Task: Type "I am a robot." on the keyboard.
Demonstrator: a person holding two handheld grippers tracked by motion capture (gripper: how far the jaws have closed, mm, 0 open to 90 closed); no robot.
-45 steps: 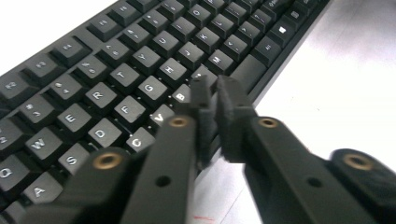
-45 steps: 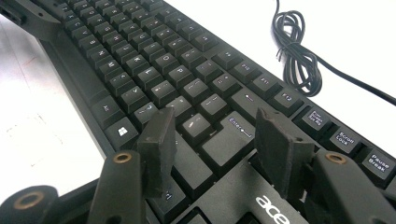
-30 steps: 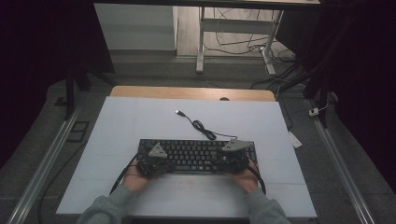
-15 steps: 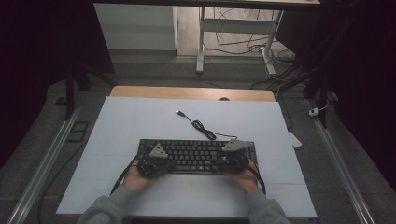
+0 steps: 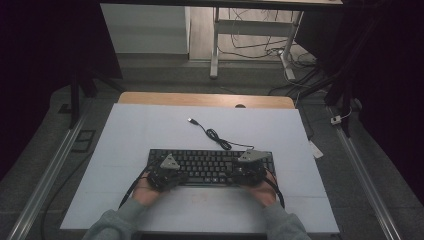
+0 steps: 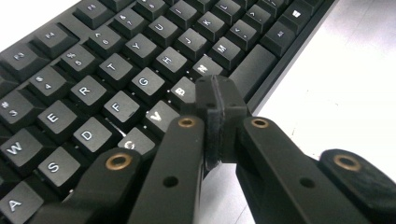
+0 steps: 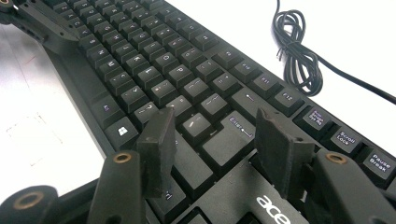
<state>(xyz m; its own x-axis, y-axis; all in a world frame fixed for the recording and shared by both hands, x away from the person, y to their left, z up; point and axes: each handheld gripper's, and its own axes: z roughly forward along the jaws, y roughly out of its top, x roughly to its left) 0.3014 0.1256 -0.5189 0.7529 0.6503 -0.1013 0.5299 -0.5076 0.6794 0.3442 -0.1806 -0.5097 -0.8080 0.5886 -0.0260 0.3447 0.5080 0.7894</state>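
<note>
We count one black keyboard [image 5: 210, 166] on the one white table [image 5: 150, 130]. Two grippers sit at the keyboard, the left gripper [image 5: 166, 175] at its left end and the right gripper [image 5: 251, 169] at its right end. Two hands hold them, the left hand [image 5: 145, 191] and the right hand [image 5: 264, 191]. One black cable [image 5: 216, 136] curls just behind the keyboard, with one plug [image 5: 191, 120] at its end.

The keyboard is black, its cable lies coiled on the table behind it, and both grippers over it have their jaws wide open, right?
Not quite. The left gripper is shut, as the left gripper view shows; the right gripper is open over the black keyboard.
</note>
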